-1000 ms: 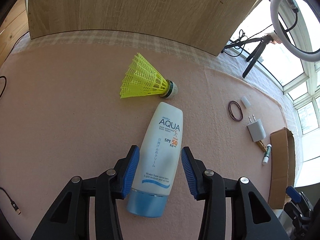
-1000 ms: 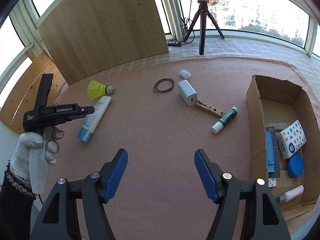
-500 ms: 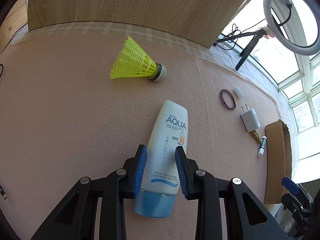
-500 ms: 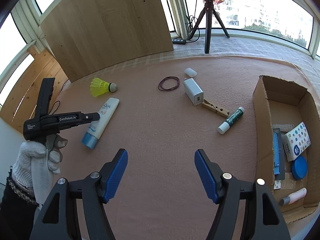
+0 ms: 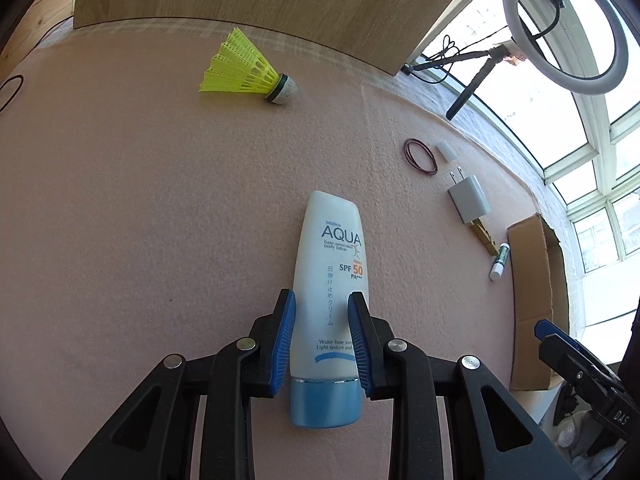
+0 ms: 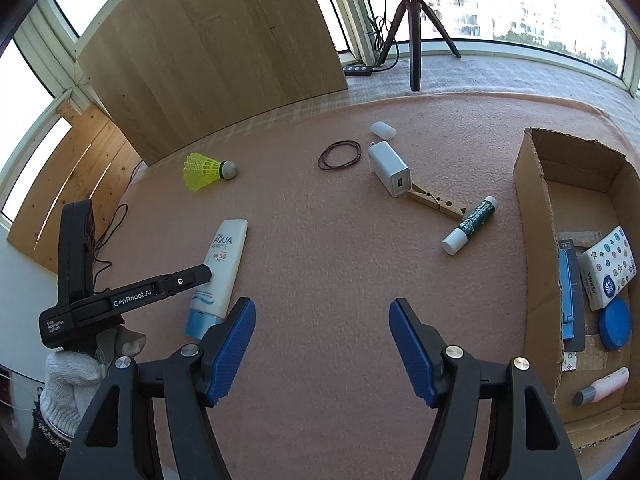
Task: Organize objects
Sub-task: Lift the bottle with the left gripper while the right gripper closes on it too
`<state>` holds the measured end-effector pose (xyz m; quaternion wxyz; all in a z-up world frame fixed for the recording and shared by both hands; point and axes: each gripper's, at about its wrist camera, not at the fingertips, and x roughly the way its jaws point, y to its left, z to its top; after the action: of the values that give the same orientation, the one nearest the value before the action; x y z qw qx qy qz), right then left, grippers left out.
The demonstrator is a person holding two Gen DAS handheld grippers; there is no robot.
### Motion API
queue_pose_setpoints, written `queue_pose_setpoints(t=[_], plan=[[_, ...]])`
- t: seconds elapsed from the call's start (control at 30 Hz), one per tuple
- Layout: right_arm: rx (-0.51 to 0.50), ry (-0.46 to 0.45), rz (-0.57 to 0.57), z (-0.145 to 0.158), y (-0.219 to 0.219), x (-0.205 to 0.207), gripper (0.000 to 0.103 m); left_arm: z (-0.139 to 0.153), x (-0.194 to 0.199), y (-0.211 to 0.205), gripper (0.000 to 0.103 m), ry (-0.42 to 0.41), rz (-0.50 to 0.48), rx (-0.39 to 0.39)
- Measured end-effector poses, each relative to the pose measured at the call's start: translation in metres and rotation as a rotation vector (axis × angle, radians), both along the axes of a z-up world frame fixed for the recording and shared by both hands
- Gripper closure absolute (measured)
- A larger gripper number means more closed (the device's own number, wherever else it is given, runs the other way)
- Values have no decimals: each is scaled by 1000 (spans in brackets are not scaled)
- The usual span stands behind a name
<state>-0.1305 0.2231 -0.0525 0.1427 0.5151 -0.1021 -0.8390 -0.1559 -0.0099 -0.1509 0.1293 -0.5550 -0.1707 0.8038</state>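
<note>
My left gripper (image 5: 321,300) is shut on the white AQUA sunscreen tube (image 5: 330,264), which has a blue cap toward me; its blue pads press both sides of the tube's lower body. The right wrist view shows the tube (image 6: 222,256) over the pink cloth with the left gripper (image 6: 206,274) on it. My right gripper (image 6: 322,312) is open and empty above the cloth. A yellow shuttlecock (image 5: 244,70) lies beyond the tube. The cardboard box (image 6: 536,216) stands at the right and holds several items.
On the cloth lie a rubber band (image 6: 339,154), a white charger (image 6: 390,168), a wooden clothespin (image 6: 436,202), a green-and-white lip balm (image 6: 470,224) and a small white cap (image 6: 383,129). A wooden board (image 6: 224,48) and a tripod (image 6: 414,28) stand behind.
My left gripper closed from open around the tube to shut on it. The shuttlecock now sits farther from the tube. The right gripper stayed open and shifted slightly.
</note>
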Motion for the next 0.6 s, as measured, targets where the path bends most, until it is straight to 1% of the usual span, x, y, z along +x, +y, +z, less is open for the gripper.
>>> queue_pose_setpoints(t=[0.1, 0.23, 0.37, 0.43, 0.5, 0.6], plan=[[-12, -18, 9, -5, -1, -1, 37, 0, 17, 14, 74, 6, -11, -2], [-45, -59, 30, -15, -5, -4, 37, 2, 36, 28, 74, 12, -53, -17], [-79, -108, 45, -29, -12, -6, 37, 7, 49, 40, 74, 30, -107, -63], [-89, -128, 59, -36, -17, -7, 37, 8, 52, 44, 73, 34, -139, -82], [-109, -155, 69, -44, -22, -8, 37, 8, 57, 44, 62, 23, -176, -93], [-150, -199, 76, -55, -29, -11, 37, 6, 60, 49, 61, 28, -206, -108]])
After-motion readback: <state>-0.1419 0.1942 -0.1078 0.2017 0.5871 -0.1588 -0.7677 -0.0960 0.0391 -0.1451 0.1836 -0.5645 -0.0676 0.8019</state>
